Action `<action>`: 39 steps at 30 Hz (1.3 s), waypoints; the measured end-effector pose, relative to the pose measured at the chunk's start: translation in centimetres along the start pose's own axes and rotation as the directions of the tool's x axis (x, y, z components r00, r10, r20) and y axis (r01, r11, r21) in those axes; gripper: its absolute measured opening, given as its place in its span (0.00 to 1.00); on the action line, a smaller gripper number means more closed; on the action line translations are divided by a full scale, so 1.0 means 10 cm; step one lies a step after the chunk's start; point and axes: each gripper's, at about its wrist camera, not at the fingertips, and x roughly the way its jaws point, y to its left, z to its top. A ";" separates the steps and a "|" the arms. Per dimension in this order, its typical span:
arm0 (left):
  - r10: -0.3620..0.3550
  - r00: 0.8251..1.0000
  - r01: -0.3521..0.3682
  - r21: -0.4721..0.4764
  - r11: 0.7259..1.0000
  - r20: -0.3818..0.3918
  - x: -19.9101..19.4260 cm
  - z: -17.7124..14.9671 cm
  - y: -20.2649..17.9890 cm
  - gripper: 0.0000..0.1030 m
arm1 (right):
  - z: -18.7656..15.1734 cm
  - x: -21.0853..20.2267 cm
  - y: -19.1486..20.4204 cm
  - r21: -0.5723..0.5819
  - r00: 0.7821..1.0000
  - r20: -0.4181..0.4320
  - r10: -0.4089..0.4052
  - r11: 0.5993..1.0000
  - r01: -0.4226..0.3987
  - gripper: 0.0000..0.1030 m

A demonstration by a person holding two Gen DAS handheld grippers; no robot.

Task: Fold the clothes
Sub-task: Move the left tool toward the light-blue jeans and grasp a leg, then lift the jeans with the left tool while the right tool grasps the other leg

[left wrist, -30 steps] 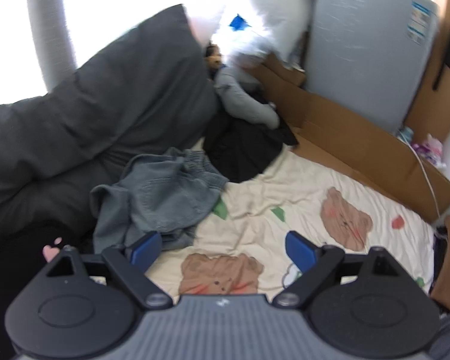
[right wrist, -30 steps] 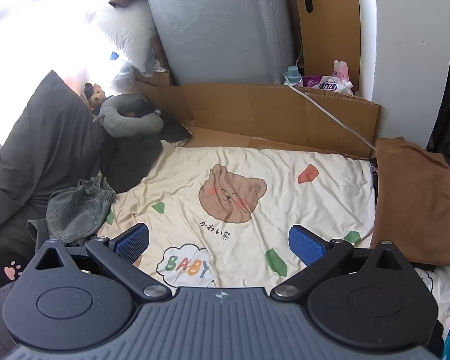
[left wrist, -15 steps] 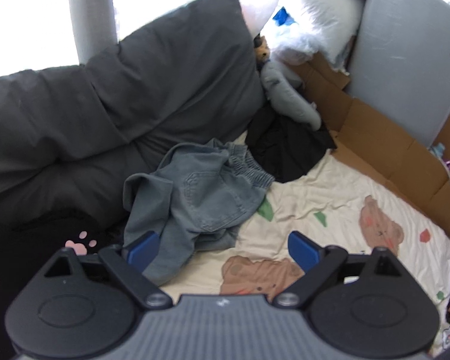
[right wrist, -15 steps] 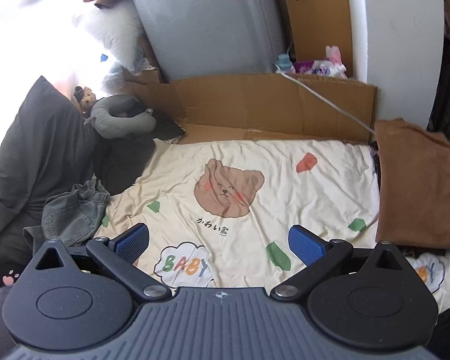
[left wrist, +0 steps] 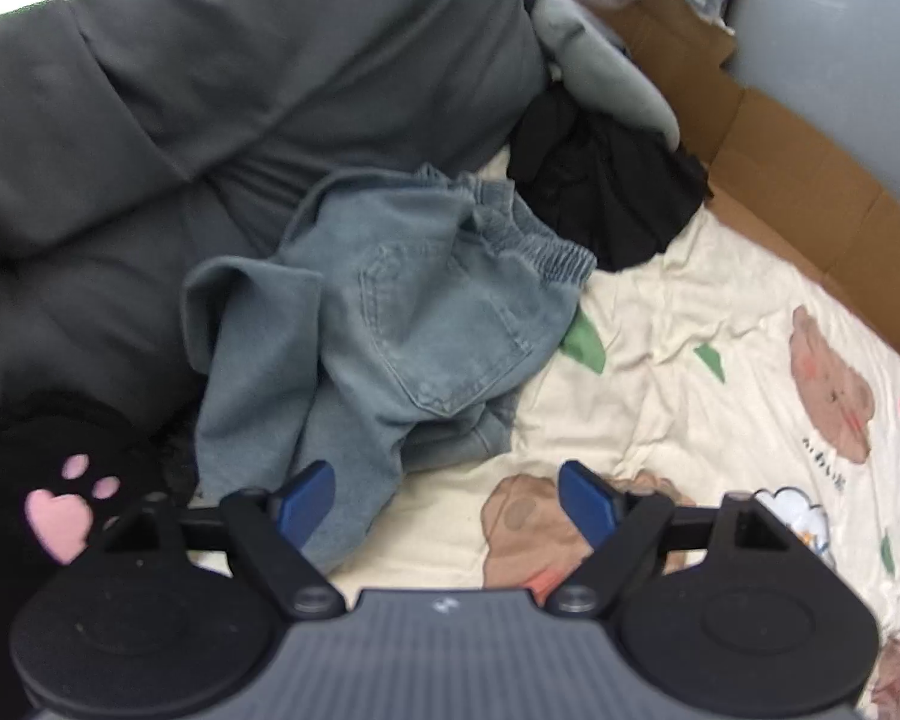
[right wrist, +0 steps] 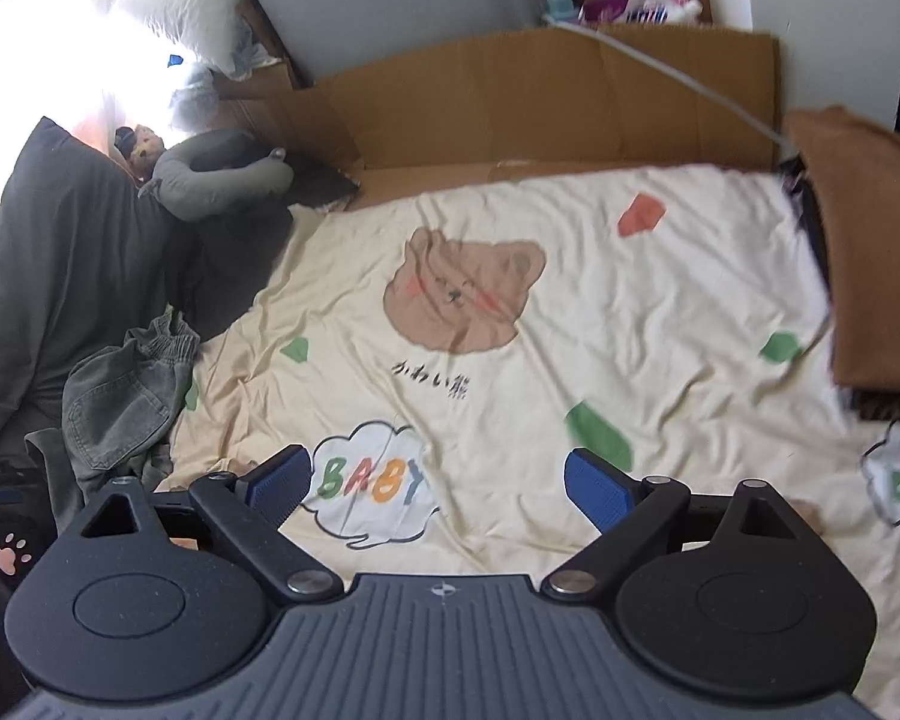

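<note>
Crumpled grey-blue denim shorts (left wrist: 390,324) with an elastic waistband lie at the left edge of a cream bear-print sheet (left wrist: 690,372), partly on a dark grey duvet. My left gripper (left wrist: 447,501) hovers open just in front of them, its left blue pad over the lowest fold, nothing held. In the right wrist view the same shorts (right wrist: 123,402) lie far left. My right gripper (right wrist: 438,489) stands open above the sheet (right wrist: 570,312) near the "BABY" cloud print, empty.
A black garment (left wrist: 606,192) and a grey neck pillow (left wrist: 606,78) lie behind the shorts. Dark grey duvet (left wrist: 210,90) fills the left. Cardboard (right wrist: 540,108) lines the far side. A folded brown cloth (right wrist: 870,252) rests at the right. A black paw-print item (left wrist: 72,498) lies lower left.
The left gripper has swung left and closed in on the denim shorts, which now look larger and more central. The right gripper has drifted slightly forward over the sheet. Both stayed open.
</note>
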 end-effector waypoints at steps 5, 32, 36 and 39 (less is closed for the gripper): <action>0.044 0.998 -0.042 0.041 0.998 -0.050 0.45 -0.07 0.02 0.75 | -0.18 0.21 -0.01 0.019 0.999 -0.036 0.008 1.000 -0.007 0.91; 0.293 0.954 -0.280 0.154 0.948 -0.067 1.65 -0.34 0.24 0.58 | -0.57 0.91 -0.05 0.058 0.976 -0.211 0.047 0.998 -0.036 0.81; 0.290 0.952 -0.276 0.132 0.952 -0.100 1.74 -0.31 0.35 0.62 | -0.58 0.97 -0.01 0.061 0.974 -0.219 0.058 0.997 -0.046 0.81; 0.224 0.968 -0.216 0.079 0.973 -0.112 1.69 -0.26 0.50 0.40 | -0.57 0.99 0.01 0.061 0.974 -0.218 0.066 0.997 -0.054 0.81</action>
